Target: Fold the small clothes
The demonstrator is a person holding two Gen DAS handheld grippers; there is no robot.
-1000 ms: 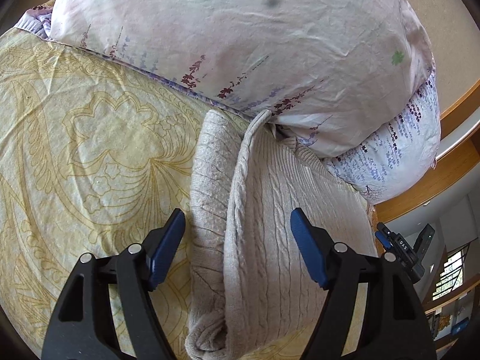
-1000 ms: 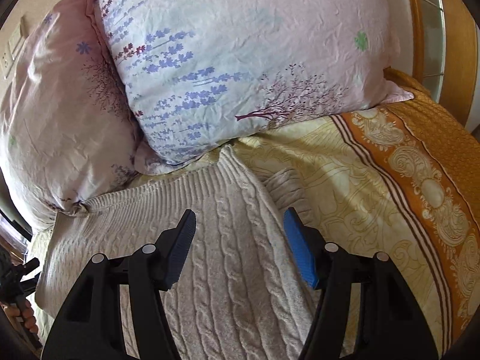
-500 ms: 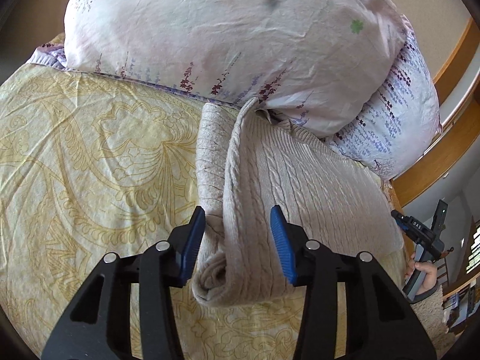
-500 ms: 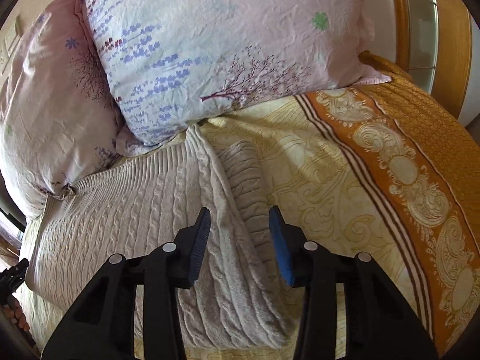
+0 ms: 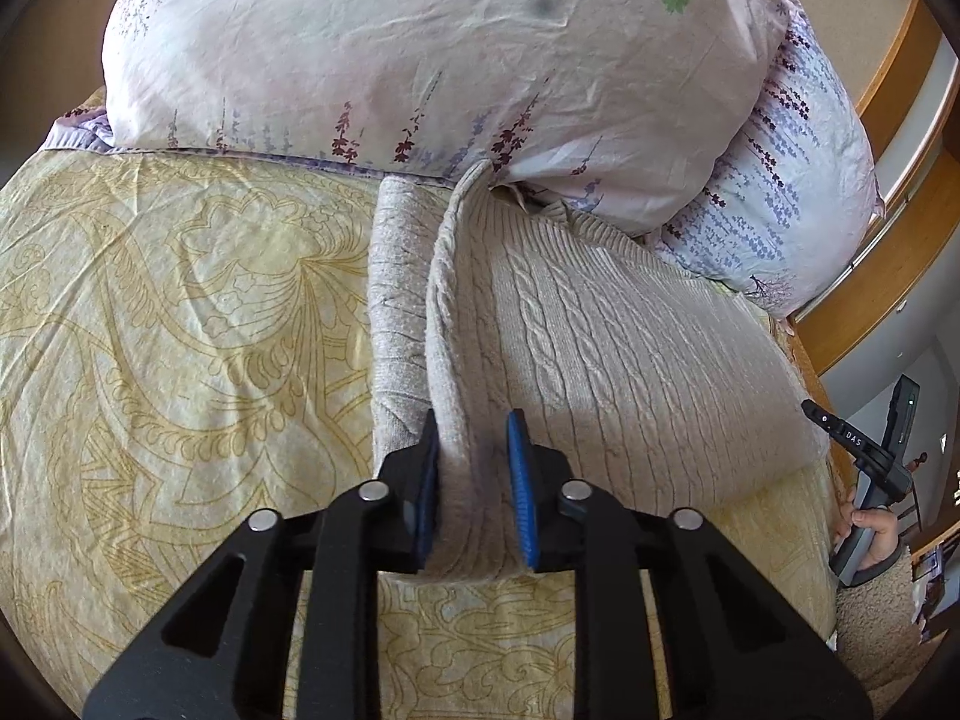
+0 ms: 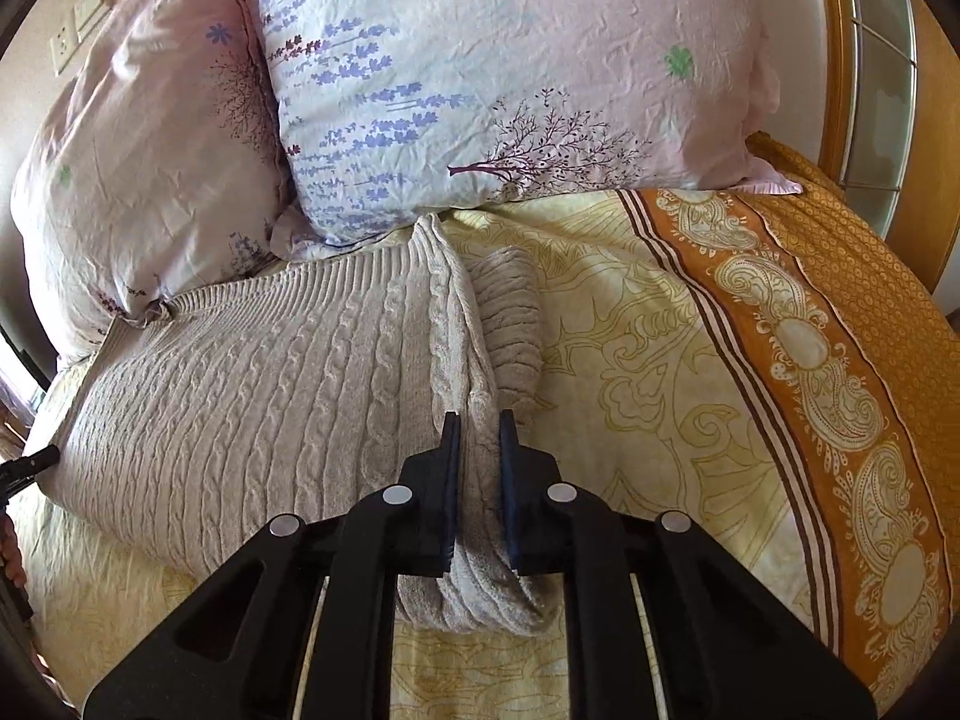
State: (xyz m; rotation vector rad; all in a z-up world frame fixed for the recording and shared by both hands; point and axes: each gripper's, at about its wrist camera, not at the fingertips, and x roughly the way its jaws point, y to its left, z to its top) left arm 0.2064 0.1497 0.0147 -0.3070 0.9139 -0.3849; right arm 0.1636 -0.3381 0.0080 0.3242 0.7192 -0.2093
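A beige cable-knit sweater (image 5: 600, 348) lies flat on the bed, its far end tucked against the pillows. In the left wrist view my left gripper (image 5: 471, 456) is shut on the sweater's near left corner, pinching a raised fold beside the folded-in sleeve (image 5: 396, 312). In the right wrist view the sweater (image 6: 252, 390) spreads to the left, and my right gripper (image 6: 478, 444) is shut on its near right edge, next to the other sleeve (image 6: 510, 324). The right gripper also shows in the left wrist view (image 5: 864, 450), out of focus at the far right.
Two floral pillows (image 5: 456, 48) (image 6: 510, 78) lean at the head of the bed, touching the sweater's far end. The yellow patterned bedspread (image 5: 168, 348) (image 6: 660, 360) has an orange border (image 6: 840, 372) on the right. A wooden headboard (image 6: 936, 120) stands behind.
Both grippers have pulled back to the sweater's near corners and closed from wide open onto the raised side folds.
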